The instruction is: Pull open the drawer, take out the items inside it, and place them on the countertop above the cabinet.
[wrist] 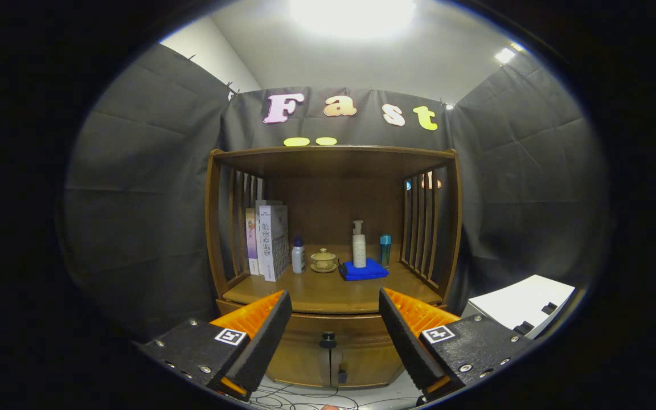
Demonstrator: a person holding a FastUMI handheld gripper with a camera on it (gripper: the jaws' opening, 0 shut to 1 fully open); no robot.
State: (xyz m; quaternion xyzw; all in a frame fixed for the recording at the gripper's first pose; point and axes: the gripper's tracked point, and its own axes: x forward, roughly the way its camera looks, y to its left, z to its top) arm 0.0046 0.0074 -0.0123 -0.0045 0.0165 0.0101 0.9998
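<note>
In the gripper view, the gripper [328, 336] hangs in front of a brown wooden cabinet [332, 353] with its two fingers [265, 336] spread wide and released, nothing between them but air. The closed wooden drawer front [333, 326] sits beyond the fingers, a band running across the gap between them, and its small dark round knob [328, 340] lies almost midway between the fingertips but farther back, not touched by either. Whatever the drawer holds is hidden behind its front. Below the drawer two cabinet doors [311, 364] meet at a centre seam, with a small dark pull [342, 376] low down beside that seam. Directly above the drawer is the wooden countertop [316, 293], framed by slatted side panels [422, 228] and a flat wooden top shelf [333, 154]. On the countertop, well beyond the fingers, stand upright white and pale purple boxes [268, 242] at the left, then a small white bottle with a blue cap [298, 255], a tan lidded teacup on a saucer [323, 260], a tall white pump bottle [359, 245] standing on a folded blue cloth [364, 269], and a teal cylindrical bottle [385, 249] just beside it. To the right of the cabinet sits a white box-like unit [519, 302], and thin cables [299, 398] trail over the pale floor under the cabinet.
</note>
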